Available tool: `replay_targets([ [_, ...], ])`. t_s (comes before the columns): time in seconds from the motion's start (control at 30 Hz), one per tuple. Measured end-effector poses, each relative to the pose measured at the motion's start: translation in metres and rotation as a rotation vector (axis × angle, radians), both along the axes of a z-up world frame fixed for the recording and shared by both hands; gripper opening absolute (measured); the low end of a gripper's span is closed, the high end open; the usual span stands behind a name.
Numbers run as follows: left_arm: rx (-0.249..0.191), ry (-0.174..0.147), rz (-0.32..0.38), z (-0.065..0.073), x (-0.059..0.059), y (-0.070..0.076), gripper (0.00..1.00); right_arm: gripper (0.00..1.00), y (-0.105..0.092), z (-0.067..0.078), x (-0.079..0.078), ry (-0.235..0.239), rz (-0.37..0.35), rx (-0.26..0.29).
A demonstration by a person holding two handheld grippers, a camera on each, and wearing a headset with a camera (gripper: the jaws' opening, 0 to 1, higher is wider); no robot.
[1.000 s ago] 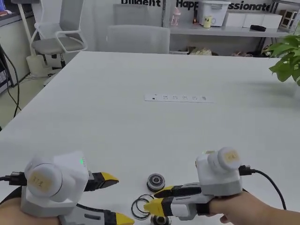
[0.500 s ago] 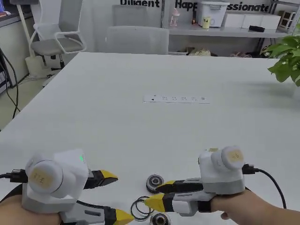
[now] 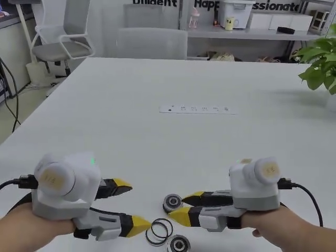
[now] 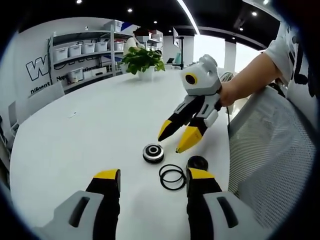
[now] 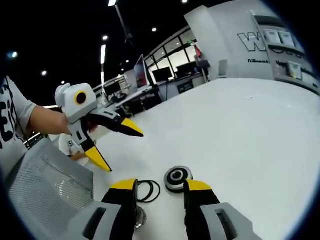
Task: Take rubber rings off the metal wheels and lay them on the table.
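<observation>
Two small metal wheels lie near the table's front edge: one (image 3: 172,202) (image 4: 153,152) (image 5: 178,178) with a dark band round its rim, the other (image 3: 179,244) (image 4: 197,162) closer to me. In the right gripper view the closer wheel (image 5: 139,216) is half hidden behind that gripper's own jaw. Two loose black rubber rings (image 3: 159,232) (image 4: 172,176) (image 5: 146,190) lie overlapped on the table between the wheels. My left gripper (image 3: 131,206) (image 4: 154,175) (image 5: 119,147) is open, left of the rings. My right gripper (image 3: 184,206) (image 5: 161,186) (image 4: 182,135) is open, its tips beside the farther wheel, holding nothing.
The white table (image 3: 173,147) stretches far ahead, with a socket strip (image 3: 194,109) set in its middle. A potted plant (image 3: 317,65) stands at the right edge. Chairs (image 3: 152,42) stand beyond the far side. A mesh chair back (image 4: 270,150) is close behind me.
Both grippers have shifted slightly away from me, and the right one has drawn back a little to the right. The closer wheel now shows fully. Wheels and rings have not moved.
</observation>
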State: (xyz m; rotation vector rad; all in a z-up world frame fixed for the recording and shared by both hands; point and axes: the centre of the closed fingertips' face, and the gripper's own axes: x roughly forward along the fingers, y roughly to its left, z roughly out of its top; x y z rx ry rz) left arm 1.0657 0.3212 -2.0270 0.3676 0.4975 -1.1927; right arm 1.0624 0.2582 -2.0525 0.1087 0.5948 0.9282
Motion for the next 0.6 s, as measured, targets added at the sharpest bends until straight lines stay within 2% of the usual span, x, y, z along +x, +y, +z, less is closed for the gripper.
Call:
replay_targets([
  [0.17, -0.008, 0.010, 0.013, 0.000, 0.007, -0.003, 0.49, 0.34, -0.009, -0.004, 0.005, -0.023, -0.012, -0.031],
  [0.6, -0.011, 0.031, 0.009, -0.006, 0.013, -0.018, 0.46, 0.29, -0.015, -0.014, 0.009, -0.079, 0.012, -0.102],
])
